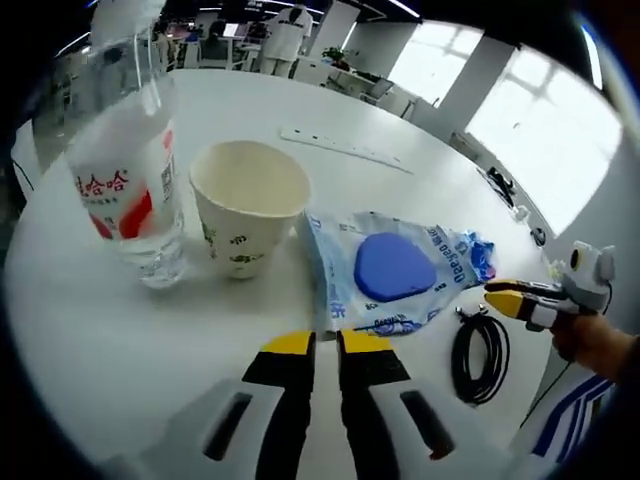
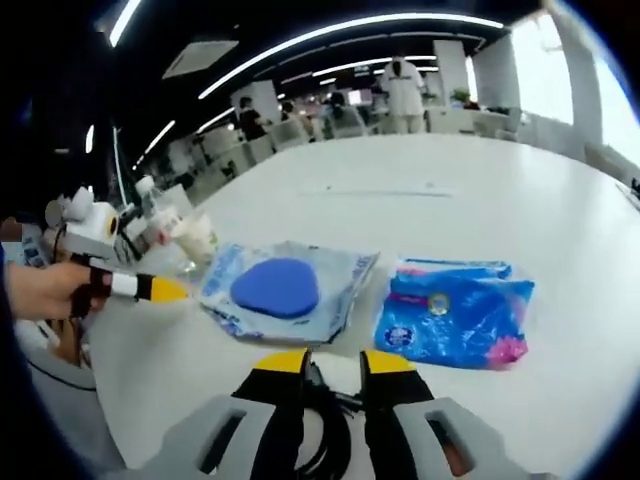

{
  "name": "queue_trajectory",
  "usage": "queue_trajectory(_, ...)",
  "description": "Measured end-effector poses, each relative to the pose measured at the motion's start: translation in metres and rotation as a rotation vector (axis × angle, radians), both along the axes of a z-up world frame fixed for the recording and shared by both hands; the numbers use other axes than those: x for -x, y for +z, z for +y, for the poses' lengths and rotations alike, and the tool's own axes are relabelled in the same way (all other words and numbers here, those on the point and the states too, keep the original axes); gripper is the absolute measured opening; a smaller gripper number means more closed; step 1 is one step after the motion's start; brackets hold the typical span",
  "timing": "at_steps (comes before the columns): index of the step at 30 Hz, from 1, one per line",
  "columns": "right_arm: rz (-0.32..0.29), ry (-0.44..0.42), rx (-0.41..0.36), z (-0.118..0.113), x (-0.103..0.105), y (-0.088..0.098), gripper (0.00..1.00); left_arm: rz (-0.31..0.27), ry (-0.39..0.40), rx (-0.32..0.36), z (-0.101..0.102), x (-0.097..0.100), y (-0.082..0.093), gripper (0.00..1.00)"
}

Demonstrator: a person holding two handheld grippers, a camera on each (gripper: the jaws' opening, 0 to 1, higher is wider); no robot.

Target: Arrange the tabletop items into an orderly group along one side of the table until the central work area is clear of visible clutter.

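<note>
- Bottle (image 1: pixel 128 190) is standing beside paper cup (image 1: pixel 248 205), blue pouch (image 1: pixel 392 268) lying near.
- Left gripper (image 1: pixel 326 345) is hovering, jaws nearly closed, empty.
- Right gripper (image 2: pixel 334 362) is hovering over black cable (image 2: pixel 325 420), jaws slightly apart, empty.

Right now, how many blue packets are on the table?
2. One clear packet with a blue pad sits next to the paper cup; the other, a solid blue packet, lies on its far side.

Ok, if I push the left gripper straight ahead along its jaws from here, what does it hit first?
Most likely the clear packet with the blue pad, at its near left edge. The left gripper has its jaws nearly closed, pointing between that packet and the paper cup. Depth is hard to judge, so it might slip past.
</note>
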State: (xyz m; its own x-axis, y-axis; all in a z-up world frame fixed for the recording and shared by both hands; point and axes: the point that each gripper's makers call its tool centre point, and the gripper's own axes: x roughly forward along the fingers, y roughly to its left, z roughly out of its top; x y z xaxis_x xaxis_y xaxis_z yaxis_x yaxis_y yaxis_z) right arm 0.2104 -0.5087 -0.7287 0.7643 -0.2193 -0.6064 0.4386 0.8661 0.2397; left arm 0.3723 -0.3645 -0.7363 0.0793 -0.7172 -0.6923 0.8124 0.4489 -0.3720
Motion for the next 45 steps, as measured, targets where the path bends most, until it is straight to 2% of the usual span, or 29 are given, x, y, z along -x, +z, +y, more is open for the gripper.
queue_trajectory(3, -0.02, -0.012, -0.005, 0.006, 0.009, 0.005, 0.23, -0.029, -0.006, 0.031, 0.009, 0.001, 0.009, 0.13)
queue_trajectory(7, -0.037, -0.033, -0.041, 0.017, 0.024, 0.01, 0.3, -0.063, 0.002, 0.074, 0.024, 0.0, 0.022, 0.29)
queue_trajectory(13, -0.057, -0.048, -0.048, 0.026, 0.046, 0.022, 0.32, -0.12, 0.0, 0.141, 0.056, -0.002, 0.046, 0.46)
queue_trajectory(17, -0.056, -0.04, -0.053, 0.034, 0.059, 0.029, 0.4, -0.168, -0.043, 0.16, 0.079, -0.001, 0.061, 0.58)
queue_trajectory(20, -0.05, -0.039, -0.05, 0.042, 0.073, 0.034, 0.45, -0.186, -0.045, 0.181, 0.096, 0.0, 0.07, 0.64)
queue_trajectory(25, -0.057, -0.039, -0.062, 0.057, 0.093, 0.039, 0.53, -0.216, -0.048, 0.218, 0.12, 0.005, 0.078, 0.71)
queue_trajectory(28, -0.038, -0.036, -0.07, 0.066, 0.107, 0.037, 0.59, -0.221, -0.055, 0.212, 0.135, 0.011, 0.077, 0.82)
queue_trajectory(31, -0.037, -0.077, -0.101, 0.071, 0.125, 0.035, 0.61, -0.211, -0.047, 0.19, 0.149, 0.014, 0.074, 1.0)
queue_trajectory(32, -0.041, -0.088, -0.106, 0.073, 0.128, 0.035, 0.62, -0.199, -0.046, 0.199, 0.155, 0.018, 0.075, 0.97)
queue_trajectory(39, -0.046, -0.153, -0.143, 0.084, 0.151, 0.032, 0.68, -0.173, -0.022, 0.19, 0.175, 0.024, 0.074, 1.0)
queue_trajectory(41, -0.04, -0.162, -0.151, 0.088, 0.154, 0.026, 0.68, -0.136, 0.028, 0.213, 0.178, 0.024, 0.074, 1.0)
queue_trajectory(45, -0.031, -0.173, -0.181, 0.099, 0.158, 0.017, 0.68, -0.156, 0.048, 0.241, 0.181, 0.026, 0.075, 1.0)
